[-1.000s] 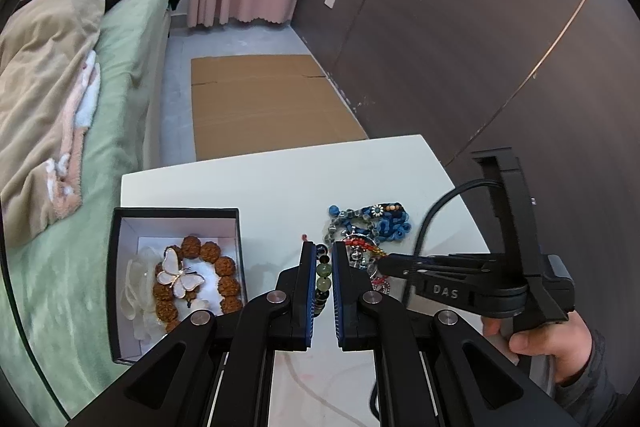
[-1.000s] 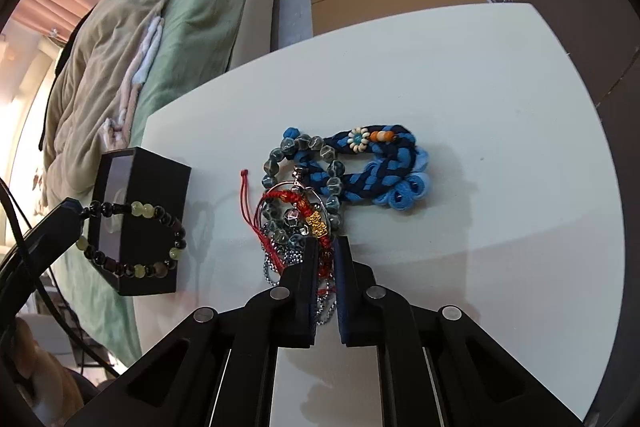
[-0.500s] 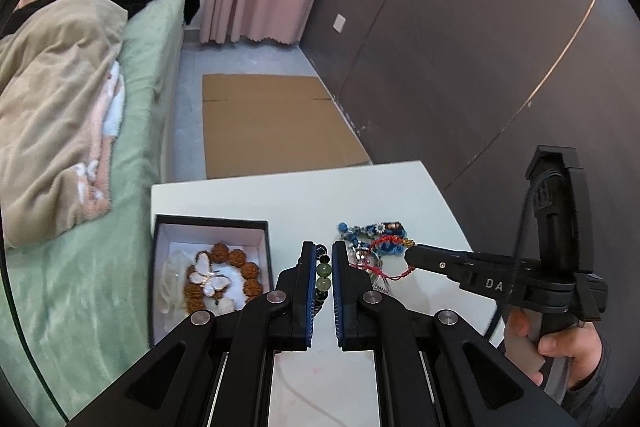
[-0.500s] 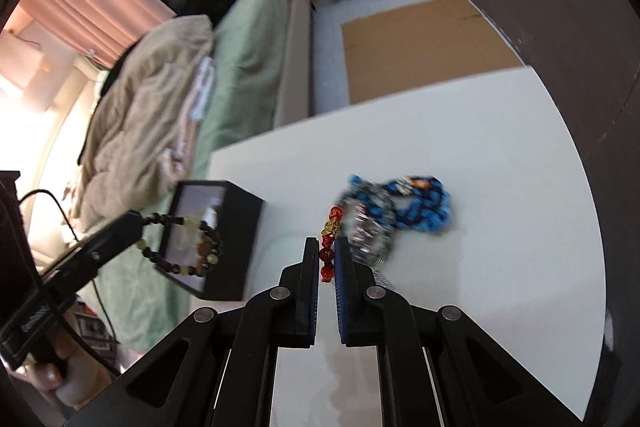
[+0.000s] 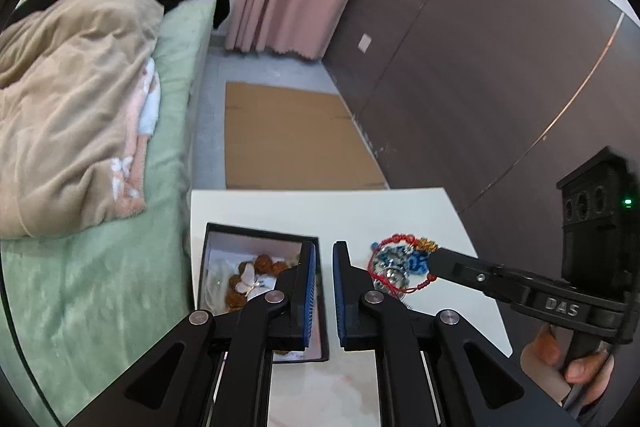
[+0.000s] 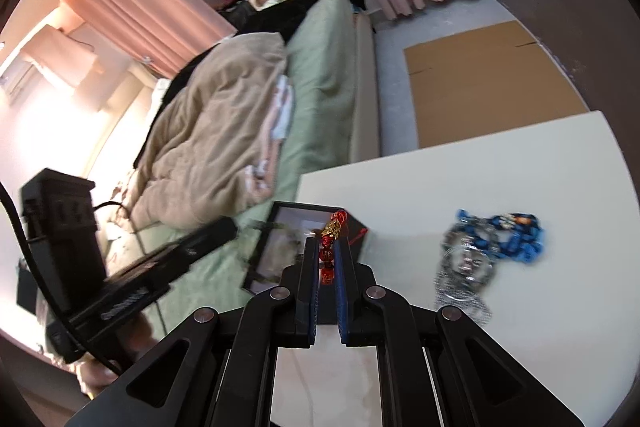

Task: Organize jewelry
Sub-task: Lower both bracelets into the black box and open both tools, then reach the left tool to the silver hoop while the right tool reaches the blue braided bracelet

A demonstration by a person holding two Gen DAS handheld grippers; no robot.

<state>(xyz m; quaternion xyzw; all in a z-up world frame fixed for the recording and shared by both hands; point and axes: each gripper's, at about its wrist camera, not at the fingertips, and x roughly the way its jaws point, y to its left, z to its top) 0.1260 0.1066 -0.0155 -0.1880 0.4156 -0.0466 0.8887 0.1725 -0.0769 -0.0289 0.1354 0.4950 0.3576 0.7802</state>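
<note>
My right gripper [image 6: 327, 247] is shut on a red bead bracelet [image 6: 329, 251] with a gold charm, held above the table near the black jewelry box [image 6: 280, 251]. In the left wrist view the red bracelet [image 5: 394, 263] hangs from the right gripper's tip over the blue and grey jewelry pile [image 5: 400, 261]. My left gripper [image 5: 324, 259] is slightly open with nothing between its pads, above the box [image 5: 260, 231], which holds a brown bead bracelet [image 5: 264, 265] and a white butterfly piece [image 5: 246, 277]. The pile also shows in the right wrist view [image 6: 492, 239].
The white table [image 5: 380, 211] stands beside a green bed [image 5: 100, 267] with a beige blanket [image 5: 72, 99]. Flat cardboard [image 5: 288, 139] lies on the floor behind the table. A dark wall panel [image 5: 480, 67] is at the right.
My left gripper has opened and the dark-and-green bead bracelet is gone from it. My right gripper has lifted the red bracelet off the pile and carried it left toward the box.
</note>
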